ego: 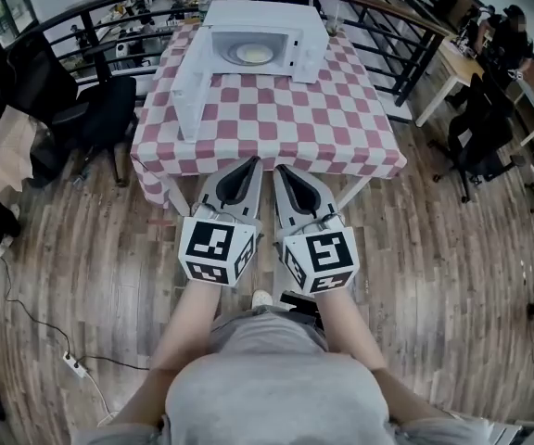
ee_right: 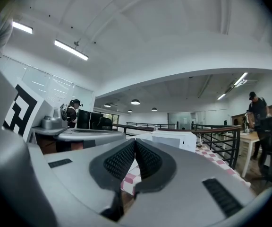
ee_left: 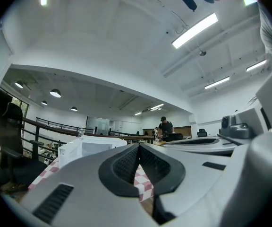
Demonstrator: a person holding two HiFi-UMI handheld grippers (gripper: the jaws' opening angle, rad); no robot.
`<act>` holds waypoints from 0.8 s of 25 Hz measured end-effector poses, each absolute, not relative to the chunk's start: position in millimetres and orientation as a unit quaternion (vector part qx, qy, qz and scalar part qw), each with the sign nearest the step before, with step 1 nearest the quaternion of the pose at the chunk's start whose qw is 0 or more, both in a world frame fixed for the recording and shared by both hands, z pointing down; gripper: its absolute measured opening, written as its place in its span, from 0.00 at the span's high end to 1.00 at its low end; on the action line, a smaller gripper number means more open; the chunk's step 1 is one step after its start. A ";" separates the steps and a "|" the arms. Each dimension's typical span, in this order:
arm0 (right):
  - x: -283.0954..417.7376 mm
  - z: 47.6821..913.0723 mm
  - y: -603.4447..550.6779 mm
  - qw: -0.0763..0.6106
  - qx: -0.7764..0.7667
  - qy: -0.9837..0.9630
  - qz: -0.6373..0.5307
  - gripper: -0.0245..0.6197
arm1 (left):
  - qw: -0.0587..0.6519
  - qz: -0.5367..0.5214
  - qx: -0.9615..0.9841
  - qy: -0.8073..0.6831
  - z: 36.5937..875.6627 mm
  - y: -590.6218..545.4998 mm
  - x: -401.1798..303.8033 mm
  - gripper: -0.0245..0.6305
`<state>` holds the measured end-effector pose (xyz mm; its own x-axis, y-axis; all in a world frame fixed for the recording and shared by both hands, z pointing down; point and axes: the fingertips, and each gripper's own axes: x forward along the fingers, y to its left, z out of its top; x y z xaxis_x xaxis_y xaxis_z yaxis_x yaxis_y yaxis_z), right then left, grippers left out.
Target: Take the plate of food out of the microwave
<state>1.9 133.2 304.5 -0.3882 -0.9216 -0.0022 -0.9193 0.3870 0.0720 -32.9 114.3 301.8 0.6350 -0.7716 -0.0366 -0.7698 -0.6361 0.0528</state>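
Inside the open microwave (ego: pixel 267 15), far side of bench (ego: pixel 276 123): plate of food (ego: pixel 254 54). Left claw (ego: pixel 251 166) and right claw (ego: pixel 283 171) both pressed together, empty, at near bench edge, well apart from plate.

Right tool (ee_right: pixel 135 141) jaws closed, empty; microwave (ee_right: pixel 174 140) ahead on checkered table (ee_right: pixel 211 153).

A white microwave (ego: pixel 265 35) holding a pale plate (ego: pixel 254 54) stands on the red-and-white checked bench (ego: pixel 276 123) over brown wood floor (ego: pixel 452 276).
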 end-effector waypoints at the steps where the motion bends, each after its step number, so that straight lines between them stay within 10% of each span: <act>1: 5.1 304.3 127.0 0.018 0.552 -0.833 -0.031 0.92 | 0.017 -0.028 0.903 -0.428 301.9 108.3 -30.2 0.96; 20: 35.1 324.8 62.7 0.040 0.517 -0.854 -0.027 0.92 | 0.030 -0.030 0.893 -0.448 314.9 37.0 8.4 0.96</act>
<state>35.1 62.7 324.8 -0.4613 -0.8863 0.0407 -0.8819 0.4631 0.0885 8.4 37.0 314.9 0.5976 -0.8014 -0.0255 -0.7978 -0.5975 0.0809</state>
